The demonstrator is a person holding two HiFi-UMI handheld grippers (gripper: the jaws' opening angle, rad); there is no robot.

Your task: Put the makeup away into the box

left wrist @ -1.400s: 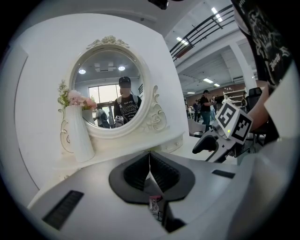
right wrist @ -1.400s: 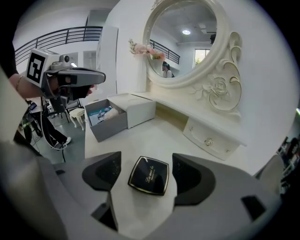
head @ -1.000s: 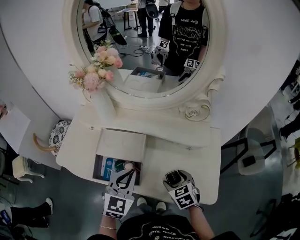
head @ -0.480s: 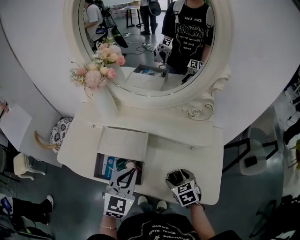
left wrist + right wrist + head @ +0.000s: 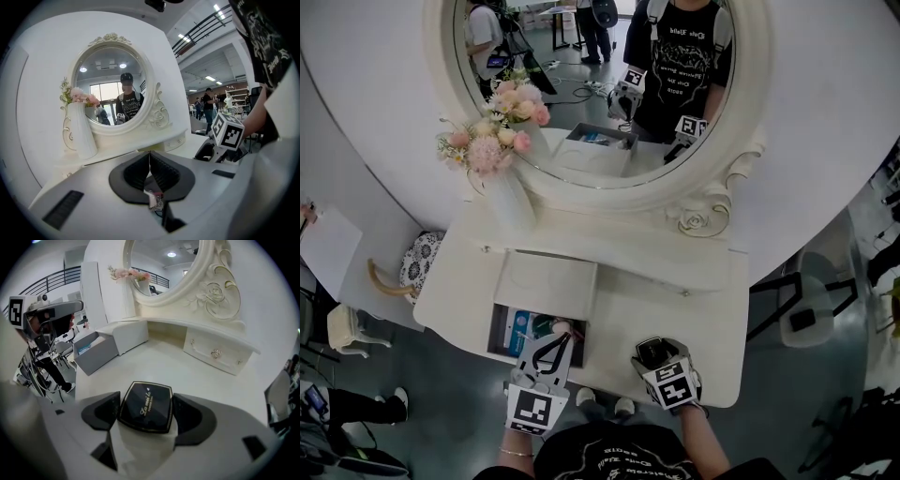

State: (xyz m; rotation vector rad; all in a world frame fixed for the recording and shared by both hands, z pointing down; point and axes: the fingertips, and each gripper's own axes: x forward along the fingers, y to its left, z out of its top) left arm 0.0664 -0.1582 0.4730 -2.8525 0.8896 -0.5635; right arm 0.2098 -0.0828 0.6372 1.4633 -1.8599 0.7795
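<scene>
The right gripper [image 5: 145,403] pinches a black powder compact [image 5: 146,407] with a thin gold edge. One jaw presses on each side of it, and the lid faces up. The compact hangs just above the white worktop [image 5: 154,366], near its front edge. Ahead of these jaws the worktop is bare up to the small drawers [image 5: 215,353] under the mirror [image 5: 591,84].

To the left of these jaws stands the open box [image 5: 96,352], with free surface between. In the head view the box [image 5: 493,336] sits at the front left edge of the worktop, its lid [image 5: 546,289] raised on the far side.

The left gripper [image 5: 560,336] is above the box opening, and its jaws are pressed together with nothing between them. Below them a small pale and red thing [image 5: 152,199] shows, but I cannot tell what it is. Far ahead and left of these jaws stands a white vase [image 5: 80,131] with flowers, well apart from the box.
</scene>
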